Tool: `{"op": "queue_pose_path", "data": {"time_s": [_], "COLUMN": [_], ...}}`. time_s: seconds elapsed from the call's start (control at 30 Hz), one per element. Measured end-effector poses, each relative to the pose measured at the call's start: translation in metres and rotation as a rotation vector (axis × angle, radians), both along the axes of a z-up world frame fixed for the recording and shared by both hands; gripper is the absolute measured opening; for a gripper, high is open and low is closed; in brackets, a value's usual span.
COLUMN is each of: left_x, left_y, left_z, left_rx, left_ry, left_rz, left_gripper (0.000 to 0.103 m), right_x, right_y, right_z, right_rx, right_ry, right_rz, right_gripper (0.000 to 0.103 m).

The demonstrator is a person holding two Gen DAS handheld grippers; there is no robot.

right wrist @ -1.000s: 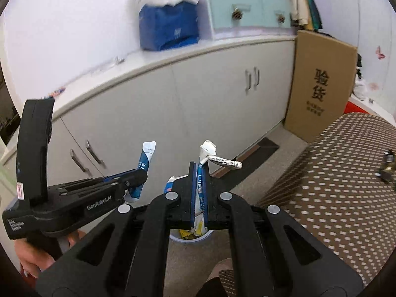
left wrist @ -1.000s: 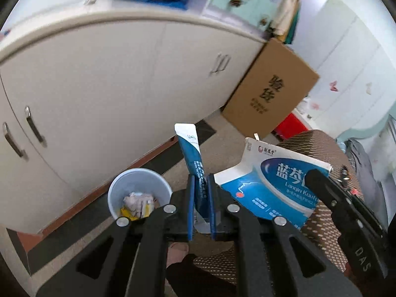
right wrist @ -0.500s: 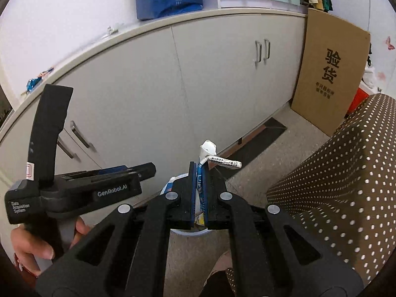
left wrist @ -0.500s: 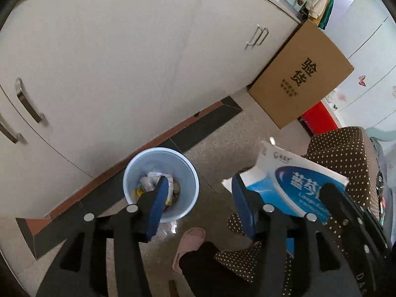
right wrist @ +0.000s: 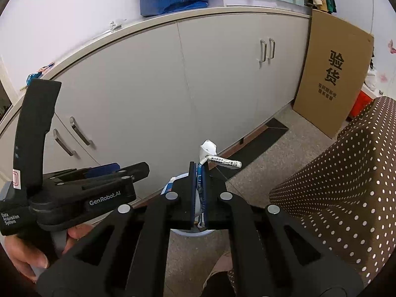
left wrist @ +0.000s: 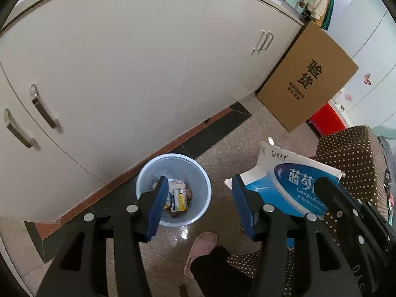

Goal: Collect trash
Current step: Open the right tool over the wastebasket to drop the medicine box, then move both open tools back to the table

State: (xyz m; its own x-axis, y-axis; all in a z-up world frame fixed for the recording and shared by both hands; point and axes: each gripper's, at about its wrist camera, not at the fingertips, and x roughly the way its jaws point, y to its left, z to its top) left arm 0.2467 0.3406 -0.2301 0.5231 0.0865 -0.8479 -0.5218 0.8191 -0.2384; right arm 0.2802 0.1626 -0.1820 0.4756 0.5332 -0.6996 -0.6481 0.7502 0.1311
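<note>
A pale blue trash bin stands on the floor by the cabinet, with crumpled paper and wrappers inside. My left gripper hangs open right above it, nothing between its blue pads. My right gripper is shut on a flattened blue-and-white carton, whose white flap sticks up past the fingertips. In the left wrist view that carton hangs just right of the bin. The bin's rim peeks out under the right fingers. The left gripper shows at the left, held by a hand.
White cabinet doors with metal handles run behind the bin. A brown cardboard box leans at the right, a red item beside it. A brown polka-dot cover fills the right. A pink slipper lies near the bin.
The left gripper opened and the blue-and-white tube it held is gone from its jaws. Both grippers came down closer to the bin; the right kept its grip.
</note>
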Motion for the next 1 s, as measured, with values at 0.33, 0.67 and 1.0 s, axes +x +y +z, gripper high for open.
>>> {"op": "queue_pose_path", "data": {"time_s": [0.33, 0.67, 1.0], "left_x": [-0.012, -0.018, -0.023], "left_y": [0.016, 0.017, -0.006], "left_z": [0.011, 0.015, 0.036], "left_rx": [0.067, 0.101, 0.093], "left_ry": [-0.007, 0.007, -0.039], "left_rz": [0.116, 0.132, 0.089], "left_gripper": [0.058, 0.060, 0.060], "right_x": [0.006, 0.009, 0.004], "right_y": [0.027, 0.030, -0.005], "right_z": [0.002, -0.010, 0.014], "right_rx": [0.072, 0.076, 0.074], "right_ry": [-0.023, 0.003, -0.034], "right_rz": [0.012, 0.001, -0.060], "right_gripper": [0.006, 0.061, 0.061]}}
